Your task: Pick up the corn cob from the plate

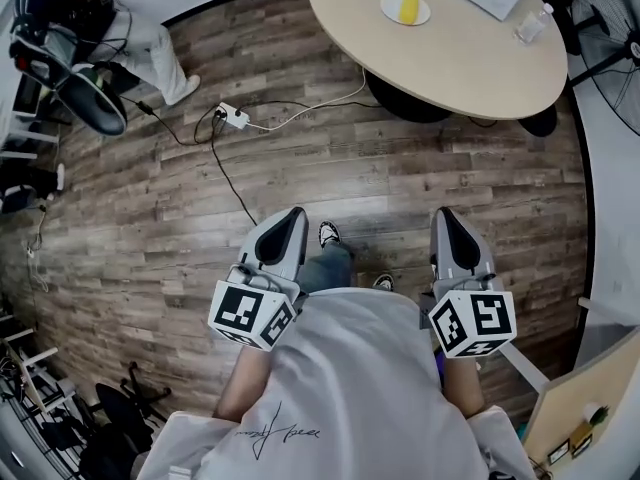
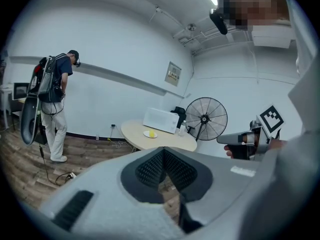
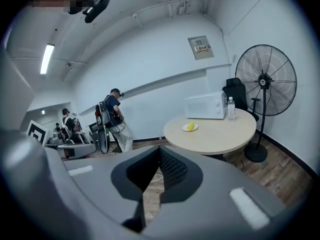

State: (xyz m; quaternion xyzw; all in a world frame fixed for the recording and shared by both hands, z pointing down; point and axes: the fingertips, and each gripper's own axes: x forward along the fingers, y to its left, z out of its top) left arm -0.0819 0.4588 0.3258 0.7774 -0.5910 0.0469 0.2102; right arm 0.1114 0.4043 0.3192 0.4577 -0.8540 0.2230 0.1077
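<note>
Left gripper (image 1: 293, 216) and right gripper (image 1: 445, 215) are held side by side over the floor (image 1: 400, 168), just in front of the person's torso. Both are pointed toward the table (image 1: 450, 68), which is well ahead.

Jaws on both are seen pressed together at the tips. Nothing is clamped in either.

Corn cob (image 1: 409, 6) is lying on the plate (image 1: 388, 10), toward the far side of the table, well apart from both grippers. It is untouched.

Microwave (image 3: 205, 105) is set behind the plate. Bottle (image 3: 231, 109) is placed just beside the microwave's right end. Fan (image 3: 265, 81) is stood on the floor to the right of the table.

Power strip (image 1: 233, 116) with cables is laid on the floor, left of the table in the head view.

A person with a backpack (image 2: 55, 91) is seen standing by the wall, well left of the table. More people are made out further back in the right gripper view.
</note>
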